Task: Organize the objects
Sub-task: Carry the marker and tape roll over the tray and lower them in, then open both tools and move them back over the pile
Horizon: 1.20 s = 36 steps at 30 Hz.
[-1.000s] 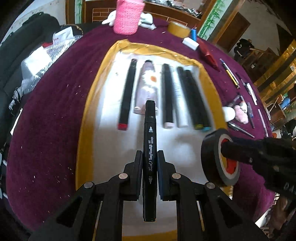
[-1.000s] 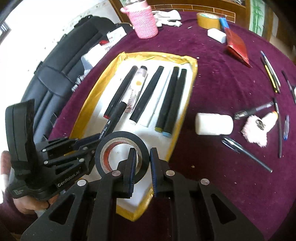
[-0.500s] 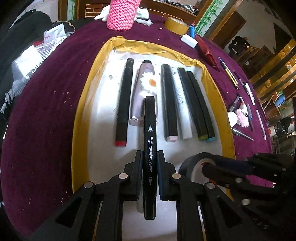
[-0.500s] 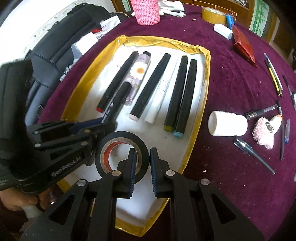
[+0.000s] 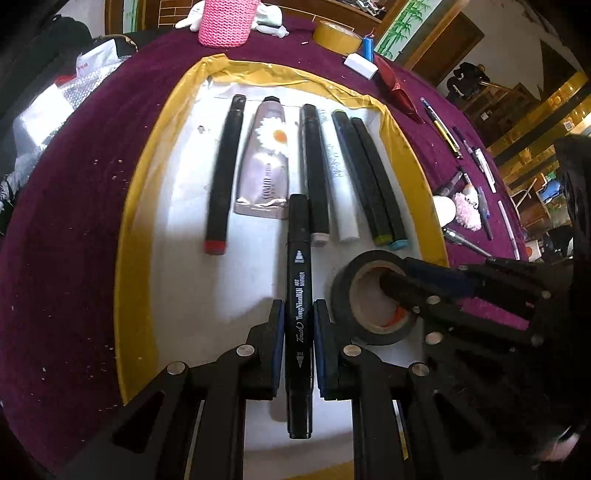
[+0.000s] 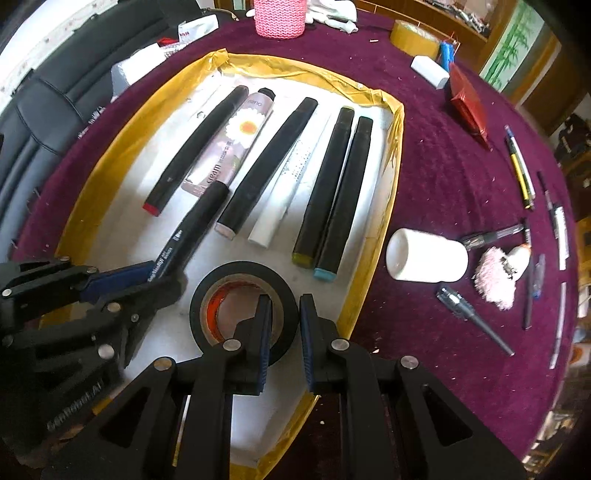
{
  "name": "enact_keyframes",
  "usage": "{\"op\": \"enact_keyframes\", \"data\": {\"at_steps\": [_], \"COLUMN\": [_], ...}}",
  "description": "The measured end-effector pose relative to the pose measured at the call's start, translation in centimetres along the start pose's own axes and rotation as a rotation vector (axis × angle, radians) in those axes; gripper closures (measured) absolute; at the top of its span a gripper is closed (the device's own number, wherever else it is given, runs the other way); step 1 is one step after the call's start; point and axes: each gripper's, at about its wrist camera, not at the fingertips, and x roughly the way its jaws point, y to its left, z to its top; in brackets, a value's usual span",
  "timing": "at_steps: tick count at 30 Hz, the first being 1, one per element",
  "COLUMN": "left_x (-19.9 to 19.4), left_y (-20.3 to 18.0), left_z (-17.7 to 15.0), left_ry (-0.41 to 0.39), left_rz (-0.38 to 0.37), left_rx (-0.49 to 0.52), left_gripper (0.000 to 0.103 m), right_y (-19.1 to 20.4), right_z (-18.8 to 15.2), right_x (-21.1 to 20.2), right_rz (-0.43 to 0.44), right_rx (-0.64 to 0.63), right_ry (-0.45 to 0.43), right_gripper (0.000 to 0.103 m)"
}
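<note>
My left gripper (image 5: 298, 314) is shut on a black art marker (image 5: 298, 288) and holds it low over the white tray (image 5: 177, 258) with yellow taped rim. My right gripper (image 6: 282, 306) is shut on the wall of a black tape roll (image 6: 243, 291), one finger inside its hole, over the tray's near right part; the roll also shows in the left wrist view (image 5: 373, 299). In the tray lie several black markers (image 6: 332, 184), a cream tube with a daisy (image 6: 232, 144) and a white tube (image 6: 284, 195), side by side.
On the purple cloth to the right of the tray lie a white bottle (image 6: 426, 254), a pink fluffy item (image 6: 495, 277), several pens (image 6: 519, 170), a red packet (image 6: 467, 103) and a white eraser (image 6: 428, 70). A pink knitted cup (image 6: 279, 16) and a yellow tape roll (image 6: 413, 37) stand at the back.
Both grippers have come lower and forward over the tray. The tape roll has gone from upright beside the tray's edge to lying nearly flat over the tray, close to the held marker.
</note>
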Motion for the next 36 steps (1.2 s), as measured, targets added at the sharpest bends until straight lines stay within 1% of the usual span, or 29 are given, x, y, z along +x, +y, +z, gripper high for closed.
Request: {"op": "enact_keyframes", "data": {"at_steps": [2, 3, 4, 6, 7, 8, 10, 11, 12, 13, 15, 16, 18, 21, 23, 25, 26, 30, 33, 36], "left_x": [0.2, 0.2, 0.1, -0.1, -0.3, -0.5, -1.5, -1.9, -2.5, -3.1, -4.0, -4.3, -5.3, -6.3, -6.5, -6.1, -5.9, -5.2, -4.2, -3.2], "left_y": [-0.4, -0.5, -0.6, -0.1, 0.1, 0.4, 1.2, 1.3, 1.4, 1.5, 1.7, 1.7, 1.3, -0.4, -1.8, -3.4, -4.3, -7.1, -9.5, -11.9], "left_z": [0.0, 0.0, 0.0, 0.1, 0.1, 0.2, 0.4, 0.5, 0.6, 0.6, 0.9, 1.0, 1.2, 1.7, 1.9, 1.9, 1.8, 0.8, -0.2, -1.3], "left_ry": [-0.001, -0.002, -0.003, -0.003, -0.006, -0.011, -0.031, -0.039, -0.055, -0.074, -0.083, -0.082, -0.094, -0.122, -0.124, -0.116, -0.105, -0.065, -0.027, 0.004], "left_rz": [-0.002, 0.003, 0.002, -0.001, 0.007, 0.006, -0.037, -0.041, -0.033, -0.026, -0.025, -0.03, -0.047, -0.081, -0.1, -0.107, -0.107, -0.103, -0.091, -0.077], "left_rx": [0.011, 0.013, 0.012, -0.01, -0.023, -0.034, -0.067, -0.074, -0.079, -0.084, -0.113, -0.128, -0.15, -0.131, -0.106, -0.08, -0.068, -0.048, -0.044, -0.046], "left_gripper": [0.09, 0.09, 0.087, 0.079, 0.069, 0.062, 0.06, 0.056, 0.054, 0.053, 0.052, 0.05, 0.048, 0.047, 0.047, 0.047, 0.047, 0.047, 0.047, 0.047], "right_y": [0.1, 0.0, -0.2, -0.7, -1.0, -1.2, -1.7, -1.8, -2.2, -2.6, -3.6, -3.9, -4.7, -6.9, -9.1, -11.5, -12.4, -18.3, -23.5, -27.9], "right_z": [0.1, 0.1, 0.2, 0.1, 0.1, 0.2, 0.1, 0.2, 0.1, 0.0, -0.2, -0.4, -1.1, -2.4, -3.4, -4.7, -5.2, -8.5, -11.5, -13.2], "right_x": [0.0, 0.0, 0.0, -0.1, -0.4, -0.6, -1.5, -1.8, -2.3, -2.7, -3.3, -3.6, -4.6, -6.1, -6.6, -6.7, -6.6, -6.0, -5.6, -5.7], "right_rz": [-0.027, -0.028, -0.019, 0.01, 0.027, 0.037, 0.064, 0.064, 0.067, 0.091, 0.134, 0.136, 0.106, 0.092, 0.072, 0.056, 0.052, 0.014, -0.013, -0.04], "right_rx": [0.0, 0.005, 0.016, 0.04, 0.054, 0.062, 0.089, 0.098, 0.114, 0.133, 0.18, 0.194, 0.213, 0.268, 0.322, 0.379, 0.401, 0.501, 0.573, 0.612], "right_ry": [0.001, 0.004, 0.008, 0.012, 0.013, 0.01, -0.013, -0.025, -0.044, -0.059, -0.08, -0.091, -0.13, -0.179, -0.189, -0.186, -0.182, -0.16, -0.141, -0.134], "right_gripper": [0.091, 0.091, 0.091, 0.091, 0.09, 0.09, 0.089, 0.083, 0.079, 0.078, 0.078, 0.077, 0.076, 0.073, 0.067, 0.065, 0.065, 0.065, 0.065, 0.065]}}
